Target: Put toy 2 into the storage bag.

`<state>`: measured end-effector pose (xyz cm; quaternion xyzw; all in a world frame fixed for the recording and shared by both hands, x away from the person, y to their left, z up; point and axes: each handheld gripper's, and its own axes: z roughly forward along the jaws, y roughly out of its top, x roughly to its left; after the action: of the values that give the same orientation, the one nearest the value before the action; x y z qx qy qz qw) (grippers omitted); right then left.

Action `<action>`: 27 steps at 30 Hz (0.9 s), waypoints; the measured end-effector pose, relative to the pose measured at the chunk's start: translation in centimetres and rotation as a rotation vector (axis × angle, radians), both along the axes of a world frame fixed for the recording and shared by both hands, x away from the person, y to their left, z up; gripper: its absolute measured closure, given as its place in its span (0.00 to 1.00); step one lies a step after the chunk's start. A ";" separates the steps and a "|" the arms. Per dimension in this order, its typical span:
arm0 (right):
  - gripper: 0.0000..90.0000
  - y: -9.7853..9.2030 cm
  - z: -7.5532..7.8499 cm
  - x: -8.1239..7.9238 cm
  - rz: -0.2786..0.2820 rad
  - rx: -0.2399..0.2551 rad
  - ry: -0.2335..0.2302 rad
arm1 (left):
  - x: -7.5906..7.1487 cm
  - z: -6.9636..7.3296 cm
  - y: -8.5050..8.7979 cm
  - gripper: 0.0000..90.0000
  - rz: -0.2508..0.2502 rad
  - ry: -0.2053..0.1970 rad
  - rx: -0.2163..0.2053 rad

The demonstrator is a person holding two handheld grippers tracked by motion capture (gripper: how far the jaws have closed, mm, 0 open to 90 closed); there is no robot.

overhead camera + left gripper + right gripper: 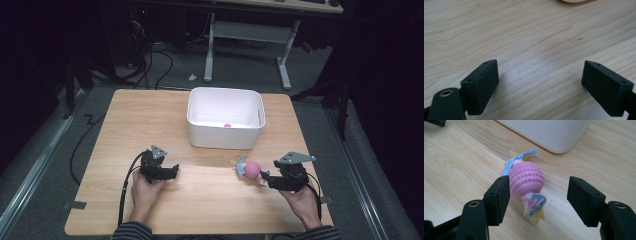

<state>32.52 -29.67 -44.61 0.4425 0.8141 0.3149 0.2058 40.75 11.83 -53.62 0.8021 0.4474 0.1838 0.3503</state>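
Pink ball toy (526, 180) looks rubbery, studded, with cloth strips; wooden table (456, 167) matt, grained.

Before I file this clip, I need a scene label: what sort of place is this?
Probably a lab or workshop set up for recording: a wooden table on grey carpet, cables trailing across the floor, and a desk frame behind in a dark room.

Your toy ball (526, 178) is pink and round, with rows of little bumps and ridges all around it. Soft strips of cloth stick out of both ends, blue, pink and yellow. One blue strip points up toward the white box (554, 132); a curly bunch hangs at the near end. The ball lies on the wooden counter (456, 162), near the front of the box. It touches one jaw of your right gripper (537, 195), which is spread wide around it.
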 end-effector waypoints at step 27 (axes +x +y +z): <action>0.36 3.9 -1.3 4.6 0.115 -0.186 0.173 | 0.0 0.0 0.0 0.16 -0.003 -0.001 0.000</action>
<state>37.13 -25.73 -45.93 0.3994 0.8786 0.2100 0.1564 40.74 11.80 -53.63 0.8026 0.4461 0.1837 0.3508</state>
